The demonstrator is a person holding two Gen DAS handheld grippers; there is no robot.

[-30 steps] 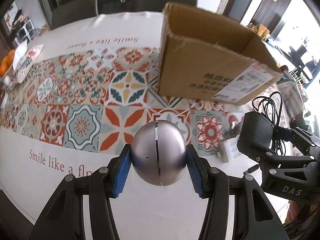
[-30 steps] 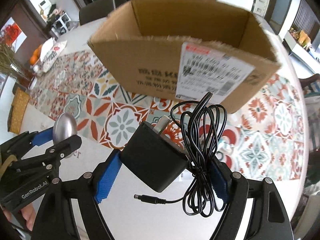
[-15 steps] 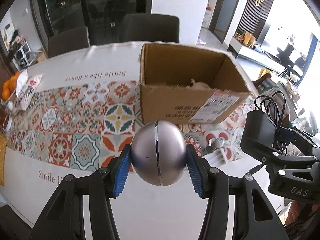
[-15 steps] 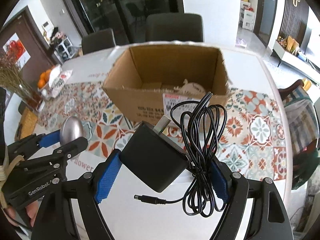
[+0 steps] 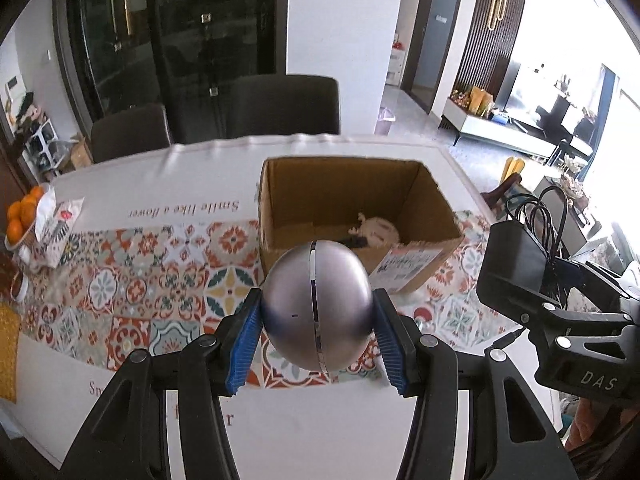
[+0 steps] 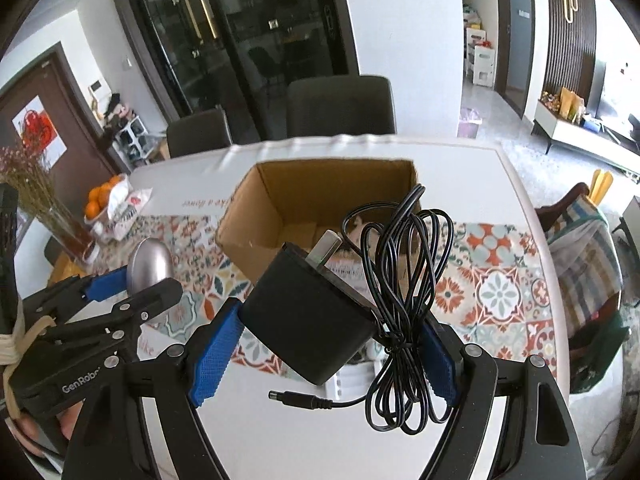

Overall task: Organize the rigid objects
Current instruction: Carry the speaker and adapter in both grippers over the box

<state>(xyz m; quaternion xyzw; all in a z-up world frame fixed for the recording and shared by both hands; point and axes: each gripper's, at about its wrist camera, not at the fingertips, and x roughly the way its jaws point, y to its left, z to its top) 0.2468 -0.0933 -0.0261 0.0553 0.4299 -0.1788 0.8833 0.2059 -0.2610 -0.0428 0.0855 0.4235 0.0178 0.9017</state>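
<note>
Tongs both loaded — left tongs (image 5: 316, 322) clamp a silver metal ball (image 5: 316, 312), right tongs (image 6: 326, 342) grip a black power adapter (image 6: 308, 312) with its bundled cable (image 6: 404, 304). Both held above the surface (image 5: 280, 432) — open cardboard box (image 5: 276, 216) just ahead.

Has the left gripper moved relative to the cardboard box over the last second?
Yes. The left gripper, shut on the silver ball, has risen and pulled back: the cardboard box looks smaller, its inside visible.

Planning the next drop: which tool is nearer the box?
Hard to call. Left tool, holding the ball, and right tool, holding the adapter, both sit short of the box.
</note>
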